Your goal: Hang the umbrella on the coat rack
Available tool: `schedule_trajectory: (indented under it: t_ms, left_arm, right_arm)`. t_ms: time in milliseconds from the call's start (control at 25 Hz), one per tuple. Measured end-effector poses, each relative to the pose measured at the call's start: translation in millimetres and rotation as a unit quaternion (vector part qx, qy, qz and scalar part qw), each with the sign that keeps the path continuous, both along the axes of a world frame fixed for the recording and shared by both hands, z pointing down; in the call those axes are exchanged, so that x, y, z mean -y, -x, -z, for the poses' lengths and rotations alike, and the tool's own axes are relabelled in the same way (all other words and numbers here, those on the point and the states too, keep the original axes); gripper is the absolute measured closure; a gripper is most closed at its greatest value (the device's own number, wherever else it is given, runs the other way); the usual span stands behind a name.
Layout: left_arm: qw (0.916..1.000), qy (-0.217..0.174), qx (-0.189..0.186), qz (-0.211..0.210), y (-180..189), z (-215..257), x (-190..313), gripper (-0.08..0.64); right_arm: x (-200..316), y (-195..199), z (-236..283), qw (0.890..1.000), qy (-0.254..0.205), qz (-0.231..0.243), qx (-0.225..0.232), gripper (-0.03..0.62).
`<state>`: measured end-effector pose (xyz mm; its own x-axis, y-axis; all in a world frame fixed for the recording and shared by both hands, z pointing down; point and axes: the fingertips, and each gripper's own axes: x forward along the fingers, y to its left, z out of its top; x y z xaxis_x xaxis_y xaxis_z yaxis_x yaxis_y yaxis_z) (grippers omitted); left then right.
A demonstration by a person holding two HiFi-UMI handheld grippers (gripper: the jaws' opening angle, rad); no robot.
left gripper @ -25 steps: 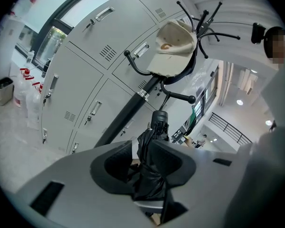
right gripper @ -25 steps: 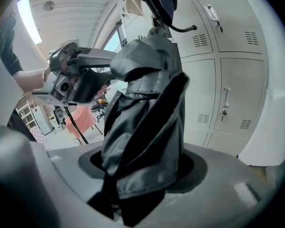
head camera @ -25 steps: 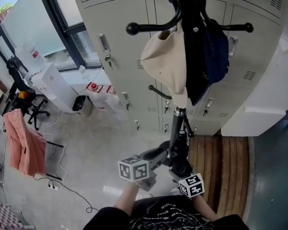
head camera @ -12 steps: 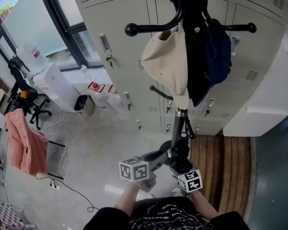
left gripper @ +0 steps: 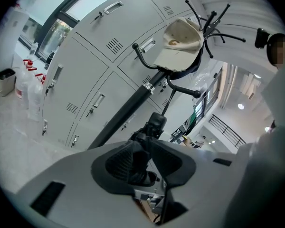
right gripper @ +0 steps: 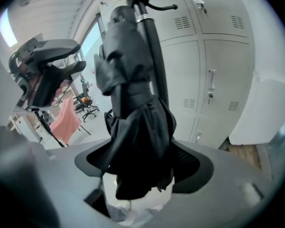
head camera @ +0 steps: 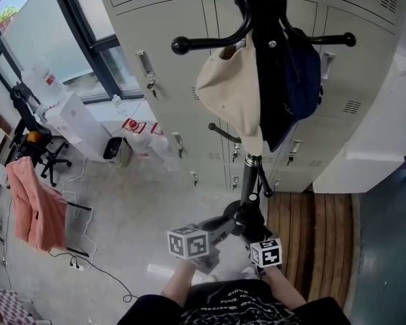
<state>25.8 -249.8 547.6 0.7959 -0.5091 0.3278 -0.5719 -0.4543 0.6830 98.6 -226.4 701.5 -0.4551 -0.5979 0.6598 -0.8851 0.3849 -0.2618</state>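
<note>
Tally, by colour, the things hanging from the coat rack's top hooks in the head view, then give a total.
Cream: 1, the cap
Black: 1, the black item
Navy: 1, the navy item
Total: 3

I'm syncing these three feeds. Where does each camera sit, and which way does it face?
Head view: on the person's head, looking steeply down the coat rack to the floor; forearms, left gripper and right gripper show.
Left gripper view: on the left gripper, aimed up the rack at the beige cap; its jaws pinch the umbrella.
Right gripper view: on the right gripper, facing the lockers; its jaws have just been opening, umbrella fabric between them.
Shared: head and left gripper views both show the cap.
</note>
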Motion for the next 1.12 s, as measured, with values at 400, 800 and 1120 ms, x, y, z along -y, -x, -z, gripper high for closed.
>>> schedule_trajectory:
  t_ms: [400,800,1120]
  left_arm:
    - [0.9999,0.004,-0.003,-0.011,-3.0,-4.7,-7.9,0.442]
    - [0.9999,0.0,-0.009,-0.012,-4.1,-7.7,-15.1,0.442]
    - [0.9992,0.017,-0.027,-0.026,-14.5,-19.5,-31.4,0.442]
  right_arm:
    - [-18.2,-18.5,-7.2,0.991,0.04,-0.069,0.105,0.233]
    - [-40.7,-12.5,-6.6,0.986,0.067,-0.04,0.15,0.233]
    - [-59.1,33.2,51.3,0.951,0.05,0.054,0.3,0.235]
